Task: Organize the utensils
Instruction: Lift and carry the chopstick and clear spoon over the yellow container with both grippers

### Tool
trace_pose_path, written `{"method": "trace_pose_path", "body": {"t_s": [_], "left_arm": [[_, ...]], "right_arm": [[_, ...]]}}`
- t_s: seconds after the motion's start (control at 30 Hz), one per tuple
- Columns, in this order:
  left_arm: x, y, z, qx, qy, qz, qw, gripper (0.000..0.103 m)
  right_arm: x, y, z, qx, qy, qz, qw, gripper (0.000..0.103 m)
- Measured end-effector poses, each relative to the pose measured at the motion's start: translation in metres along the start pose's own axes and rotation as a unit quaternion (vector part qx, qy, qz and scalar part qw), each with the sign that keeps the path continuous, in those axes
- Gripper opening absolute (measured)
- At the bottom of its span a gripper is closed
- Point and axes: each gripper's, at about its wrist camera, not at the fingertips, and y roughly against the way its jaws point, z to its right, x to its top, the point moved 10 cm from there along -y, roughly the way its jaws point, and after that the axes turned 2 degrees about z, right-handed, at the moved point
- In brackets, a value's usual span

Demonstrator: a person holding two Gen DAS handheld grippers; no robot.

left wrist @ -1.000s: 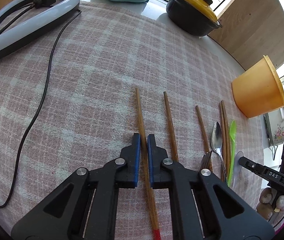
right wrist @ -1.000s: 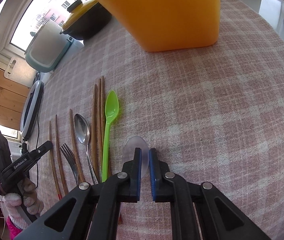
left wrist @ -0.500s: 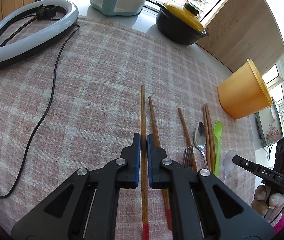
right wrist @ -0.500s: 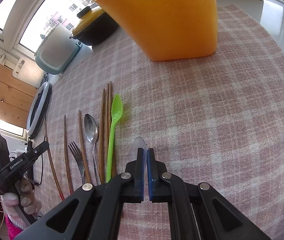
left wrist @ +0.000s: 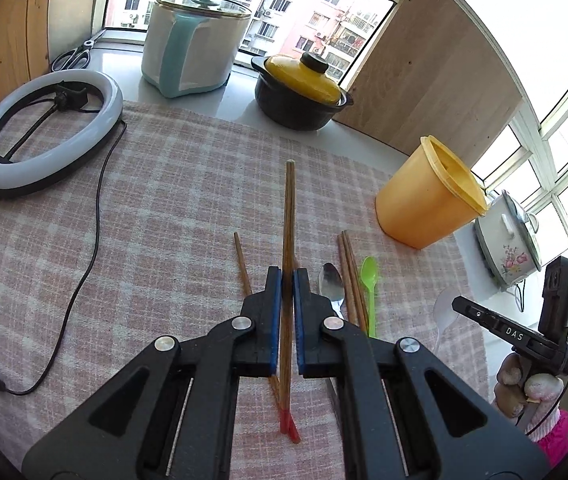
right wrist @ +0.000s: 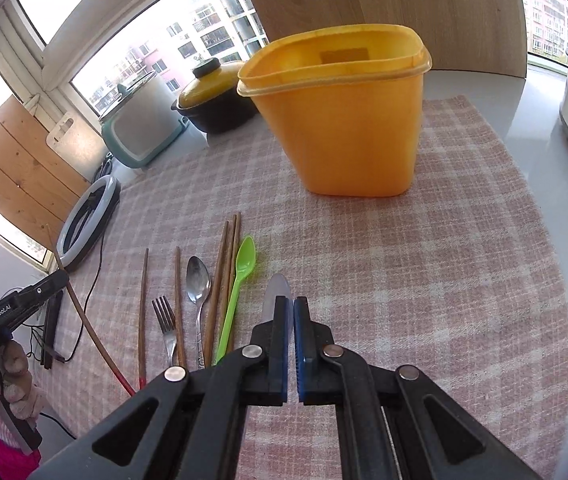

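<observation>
The left gripper [left wrist: 287, 312] has its blue pads pressed together on a wooden chopstick [left wrist: 288, 216], which is off the cloth, its red end sticking out below the jaws and its plain end pointing away over the checked tablecloth [left wrist: 164, 200]. The right gripper [right wrist: 293, 336] is closed on a clear plastic spoon [right wrist: 277, 289]; the pale bowl pokes out past the fingertips, though how the handle sits between the pads is hard to make out

Just beyond, lying on the cloth in a loose row, are a second red-tipped chopstick [left wrist: 242, 266], a fork [right wrist: 164, 320], a metal spoon [right wrist: 197, 278], a pair of chopsticks [right wrist: 226, 264] lying together, and a green plastic spoon [right wrist: 240, 276]. Past them to the right stands the orange container [right wrist: 348, 120], upright and open-topped, well apart from the utensils

At the left edge of the cloth lies a ring light [left wrist: 44, 132] with its black cable trailing. Farthest off, on the sill, sit a black pot with a yellow lid [left wrist: 300, 92] and a white and teal cooker [left wrist: 192, 48]
</observation>
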Motion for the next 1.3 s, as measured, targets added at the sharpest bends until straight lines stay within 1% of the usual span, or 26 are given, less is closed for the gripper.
{"method": "trace_pose_path", "body": {"t_s": [0.17, 0.33, 0.47, 0.67, 0.83, 1.07, 1.17, 1.3], "left_arm": [[0.011, 0.013, 0.025, -0.014, -0.021, 0.017, 0.9995, 0.003], [0.024, 0.025, 0.048, -0.033, -0.034, 0.033, 0.9984, 0.003], [0.040, 0.033, 0.072, -0.051, -0.048, 0.049, 0.9963, 0.003], [0.067, 0.034, 0.105, -0.072, -0.060, 0.071, 0.9930, 0.003], [0.090, 0.028, 0.129, -0.080, -0.068, 0.087, 0.9906, 0.003], [0.126, 0.021, 0.163, -0.090, -0.076, 0.111, 0.9868, 0.003], [0.140, 0.017, 0.178, -0.095, -0.076, 0.118, 0.9855, 0.003], [0.160, 0.010, 0.193, -0.094, -0.073, 0.134, 0.9838, 0.003]], "right_arm": [[0.014, 0.021, 0.000, -0.010, 0.012, 0.034, 0.999, 0.000], [0.030, 0.041, -0.001, -0.007, 0.019, 0.062, 0.998, 0.000], [0.049, 0.058, 0.001, -0.007, 0.020, 0.088, 0.996, 0.000], [0.085, 0.081, 0.006, -0.023, 0.033, 0.130, 0.991, 0.000], [0.122, 0.098, 0.016, -0.040, 0.038, 0.165, 0.985, 0.000], [0.174, 0.110, 0.030, -0.059, 0.038, 0.202, 0.977, 0.000], [0.194, 0.114, 0.035, -0.066, 0.036, 0.217, 0.973, 0.000], [0.214, 0.117, 0.038, -0.087, 0.046, 0.236, 0.967, 0.000]]}}
